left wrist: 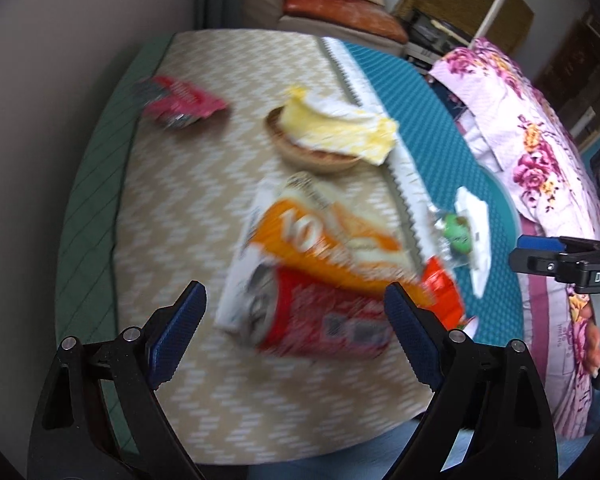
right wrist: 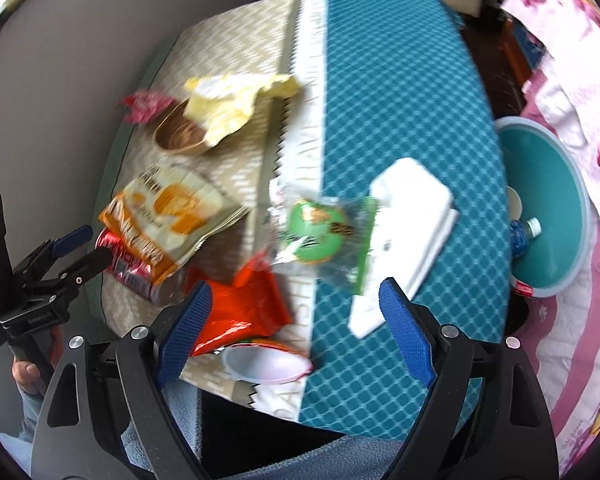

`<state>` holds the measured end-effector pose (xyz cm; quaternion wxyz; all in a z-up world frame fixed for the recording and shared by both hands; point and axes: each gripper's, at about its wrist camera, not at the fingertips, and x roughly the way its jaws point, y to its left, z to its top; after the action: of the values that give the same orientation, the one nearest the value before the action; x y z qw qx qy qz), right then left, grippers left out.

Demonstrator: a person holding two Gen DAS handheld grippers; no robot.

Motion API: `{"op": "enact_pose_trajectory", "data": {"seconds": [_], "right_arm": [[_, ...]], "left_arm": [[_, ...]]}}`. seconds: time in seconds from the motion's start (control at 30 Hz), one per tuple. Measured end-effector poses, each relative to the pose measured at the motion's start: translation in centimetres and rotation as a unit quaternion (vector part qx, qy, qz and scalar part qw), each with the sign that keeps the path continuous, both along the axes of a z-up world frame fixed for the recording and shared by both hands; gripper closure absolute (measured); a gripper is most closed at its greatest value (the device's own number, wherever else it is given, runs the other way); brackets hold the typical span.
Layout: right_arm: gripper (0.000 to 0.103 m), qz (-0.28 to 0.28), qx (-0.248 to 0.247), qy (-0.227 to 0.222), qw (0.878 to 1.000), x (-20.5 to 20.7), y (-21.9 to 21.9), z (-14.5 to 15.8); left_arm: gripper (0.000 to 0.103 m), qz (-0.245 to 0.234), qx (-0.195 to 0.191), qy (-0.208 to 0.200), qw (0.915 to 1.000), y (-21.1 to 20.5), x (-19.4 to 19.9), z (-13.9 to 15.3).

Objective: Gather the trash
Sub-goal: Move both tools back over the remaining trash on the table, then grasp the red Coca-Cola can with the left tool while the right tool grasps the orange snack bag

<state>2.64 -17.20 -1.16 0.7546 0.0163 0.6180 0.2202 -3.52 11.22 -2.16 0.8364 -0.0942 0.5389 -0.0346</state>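
Observation:
My left gripper (left wrist: 294, 300) hangs open over a red drink can (left wrist: 324, 320) that lies on its side, with nothing between the pads. An orange and white snack bag (left wrist: 324, 236) lies partly over the can. My right gripper (right wrist: 296, 296) is open above an orange-red wrapper (right wrist: 244, 312) and grips nothing. Past it lie a green wrapper (right wrist: 324, 232), a white folded napkin (right wrist: 412, 216) and a white plastic cup (right wrist: 268, 364) near the table edge. Farther back a yellow crumpled paper (right wrist: 232, 100) sits in a wooden bowl (right wrist: 180, 136), beside a pink wrapper (left wrist: 180, 102).
The table (left wrist: 172, 208) has a beige zigzag cloth on the left and a teal checked cloth (right wrist: 400, 100) on the right. A teal bin (right wrist: 548, 208) holding a plastic bottle (right wrist: 524, 232) stands right of the table. Floral fabric (left wrist: 540, 152) lies beyond it.

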Motion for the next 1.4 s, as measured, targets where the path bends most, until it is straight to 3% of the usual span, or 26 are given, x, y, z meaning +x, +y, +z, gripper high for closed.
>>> {"op": "enact_pose_trajectory", "data": {"seconds": [0.27, 0.6, 1.0, 1.2, 1.4], "right_arm": [[0.022, 0.084, -0.026, -0.007, 0.996, -1.2, 6.5, 0.2], [0.022, 0.181, -0.060, -0.009, 0.982, -1.2, 14.4, -1.3], [0.019, 0.187, -0.058, 0.005, 0.981, 0.2, 17.6, -2.7], [0.019, 0.211, -0.069, -0.002, 0.975, -0.6, 17.3, -2.8], [0.019, 0.192, -0.084, 0.006, 0.978, -0.5, 17.4, -4.9]], "left_arm": [[0.012, 0.028, -0.013, 0.014, 0.9994, 2.7, -2.1, -2.2], [0.004, 0.054, -0.048, 0.002, 0.9974, 5.6, -3.2, -3.1], [0.004, 0.075, -0.082, -0.006, 0.9937, 9.0, -2.8, -3.9], [0.004, 0.093, -0.057, -0.001, 0.9940, 10.7, -2.3, -4.1], [0.004, 0.107, -0.039, 0.017, 0.9934, 11.5, -1.2, -5.1]]}}
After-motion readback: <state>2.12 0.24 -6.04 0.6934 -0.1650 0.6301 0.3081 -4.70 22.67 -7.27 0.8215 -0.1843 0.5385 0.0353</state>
